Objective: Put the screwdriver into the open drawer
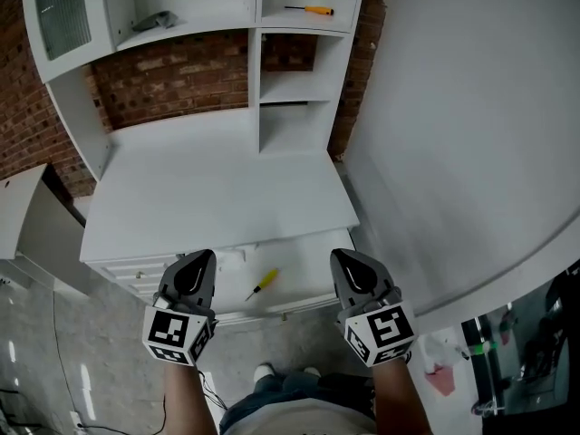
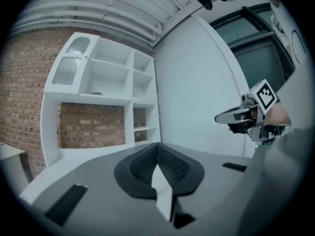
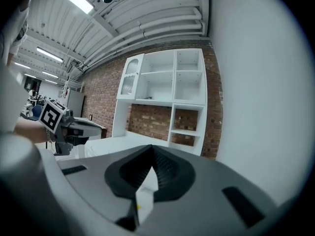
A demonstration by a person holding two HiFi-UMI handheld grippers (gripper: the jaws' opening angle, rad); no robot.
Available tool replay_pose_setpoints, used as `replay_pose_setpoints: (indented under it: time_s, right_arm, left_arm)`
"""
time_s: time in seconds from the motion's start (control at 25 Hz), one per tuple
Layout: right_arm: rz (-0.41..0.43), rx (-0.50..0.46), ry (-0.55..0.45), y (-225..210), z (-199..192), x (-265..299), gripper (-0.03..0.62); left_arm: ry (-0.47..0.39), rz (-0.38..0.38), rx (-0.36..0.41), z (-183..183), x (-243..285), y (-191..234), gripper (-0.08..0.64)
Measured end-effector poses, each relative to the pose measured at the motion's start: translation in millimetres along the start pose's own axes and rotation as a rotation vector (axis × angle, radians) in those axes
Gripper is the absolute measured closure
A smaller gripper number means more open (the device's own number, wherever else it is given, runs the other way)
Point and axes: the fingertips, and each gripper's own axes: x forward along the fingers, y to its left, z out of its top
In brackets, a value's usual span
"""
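Screwdriver [image 1: 262, 284] with the yellow handle lies in the open drawer [image 1: 304, 263], between your two empty grippers.
Your left gripper [image 1: 201, 263] has its jaws pressed together with nothing between them, and your right gripper [image 1: 349, 265] is the same. You hold both side by side and about level over the drawer's front edge, one on either side of the tool, touching neither it nor the drawer. The tool lies slanted on the drawer's white floor. Beyond the drawer spreads the white desk top [image 1: 217, 188], backed by a brick wall [image 1: 172, 80]. High in the shelf unit [image 1: 256, 71], an orange-handled screwdriver [image 1: 310, 10] rests in the upper right compartment.
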Motion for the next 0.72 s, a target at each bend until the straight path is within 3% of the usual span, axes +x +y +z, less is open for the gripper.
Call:
replay_pose_setpoints:
  time_s: [0.28, 0.72]
  right_arm:
    - [0.042, -0.063, -0.041, -10, 19, -10, 0.583]
    - [0.057, -0.046, -0.137, -35, 45, -27, 0.583]
  left_arm:
    - [-0.065, 0.07, 0.039, 32, -1, -16, 0.548]
    - [-0.126, 0.155, 0.09, 77, -18, -35, 0.548]
